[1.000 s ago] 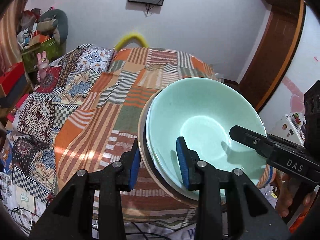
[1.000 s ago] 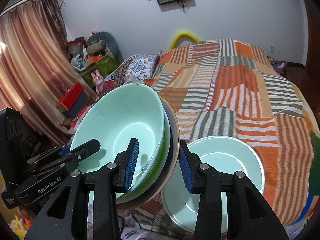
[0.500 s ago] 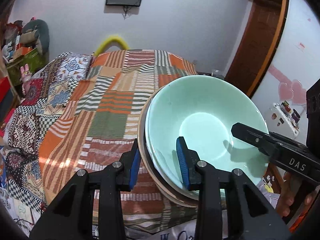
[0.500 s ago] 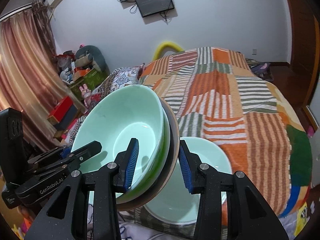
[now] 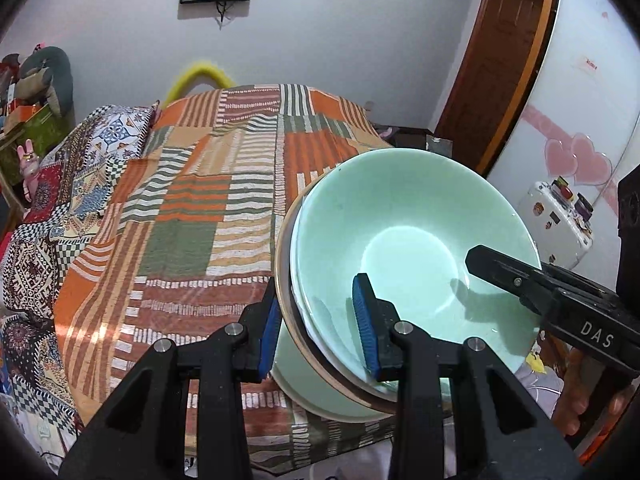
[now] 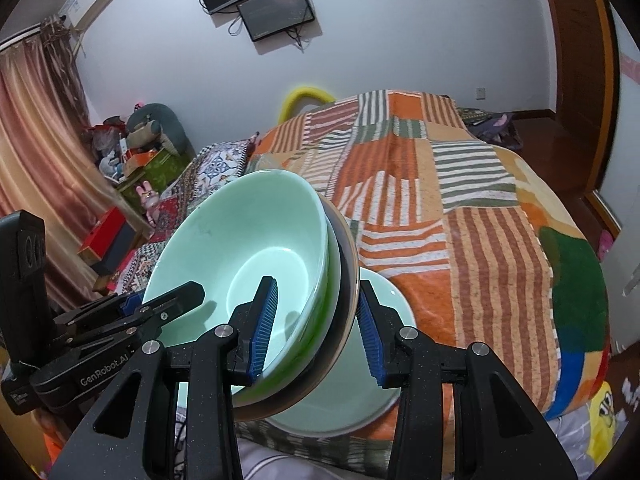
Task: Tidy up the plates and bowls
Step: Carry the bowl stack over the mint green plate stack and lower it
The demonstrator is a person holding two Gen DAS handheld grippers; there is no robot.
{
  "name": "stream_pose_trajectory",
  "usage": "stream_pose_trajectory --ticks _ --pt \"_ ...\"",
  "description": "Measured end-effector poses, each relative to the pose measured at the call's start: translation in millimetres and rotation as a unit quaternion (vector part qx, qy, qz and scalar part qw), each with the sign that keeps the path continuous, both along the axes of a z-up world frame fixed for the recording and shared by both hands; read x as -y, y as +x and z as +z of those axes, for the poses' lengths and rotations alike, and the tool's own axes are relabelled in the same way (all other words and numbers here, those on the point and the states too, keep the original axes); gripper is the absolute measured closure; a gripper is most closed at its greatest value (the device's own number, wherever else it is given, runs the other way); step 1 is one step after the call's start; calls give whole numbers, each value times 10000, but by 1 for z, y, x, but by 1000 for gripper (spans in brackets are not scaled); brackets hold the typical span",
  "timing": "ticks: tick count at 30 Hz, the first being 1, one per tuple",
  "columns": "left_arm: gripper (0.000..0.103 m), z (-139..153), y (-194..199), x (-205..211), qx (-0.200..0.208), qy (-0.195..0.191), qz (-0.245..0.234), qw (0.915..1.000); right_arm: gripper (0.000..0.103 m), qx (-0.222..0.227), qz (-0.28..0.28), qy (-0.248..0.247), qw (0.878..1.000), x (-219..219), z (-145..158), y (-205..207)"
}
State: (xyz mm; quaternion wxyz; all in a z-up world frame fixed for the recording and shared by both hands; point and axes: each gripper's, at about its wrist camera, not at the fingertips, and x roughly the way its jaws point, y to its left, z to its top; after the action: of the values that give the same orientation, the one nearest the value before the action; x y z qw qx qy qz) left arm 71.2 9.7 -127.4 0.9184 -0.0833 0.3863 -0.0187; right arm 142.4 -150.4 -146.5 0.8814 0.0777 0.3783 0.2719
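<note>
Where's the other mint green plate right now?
In the right wrist view, the mint green plate lies on the striped patchwork bedspread, directly under the held bowl stack.

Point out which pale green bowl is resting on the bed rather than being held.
The lower bowl, lying on the striped blanket beneath the lifted stack; the top bowl is clamped by both hand-held grippers.

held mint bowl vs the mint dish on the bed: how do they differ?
Pose: the held bowl is tilted, off the blanket; the dish lies flat on it.
Grip: the left hand-held gripper and right hand-held gripper clamp the held bowl's stack at opposite rims; nothing grips the dish.
Stacking: the held bowl nests in a green bowl on a brown-rimmed plate; the dish sits alone, partly hidden beneath.
Shared: glossy mint green, round.
</note>
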Motion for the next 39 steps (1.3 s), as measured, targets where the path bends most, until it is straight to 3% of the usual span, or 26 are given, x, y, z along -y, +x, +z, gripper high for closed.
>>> stream_pose_trajectory --ticks 18,39 --pt "68 -40 30 2 -630 -46 -25 9980 66 -581 -31 -94 9983 4 -36 20" --pt "68 -70 46 -7 -1049 -13 54 9945 66 -1066 85 -145 9942 -3 -65 30"
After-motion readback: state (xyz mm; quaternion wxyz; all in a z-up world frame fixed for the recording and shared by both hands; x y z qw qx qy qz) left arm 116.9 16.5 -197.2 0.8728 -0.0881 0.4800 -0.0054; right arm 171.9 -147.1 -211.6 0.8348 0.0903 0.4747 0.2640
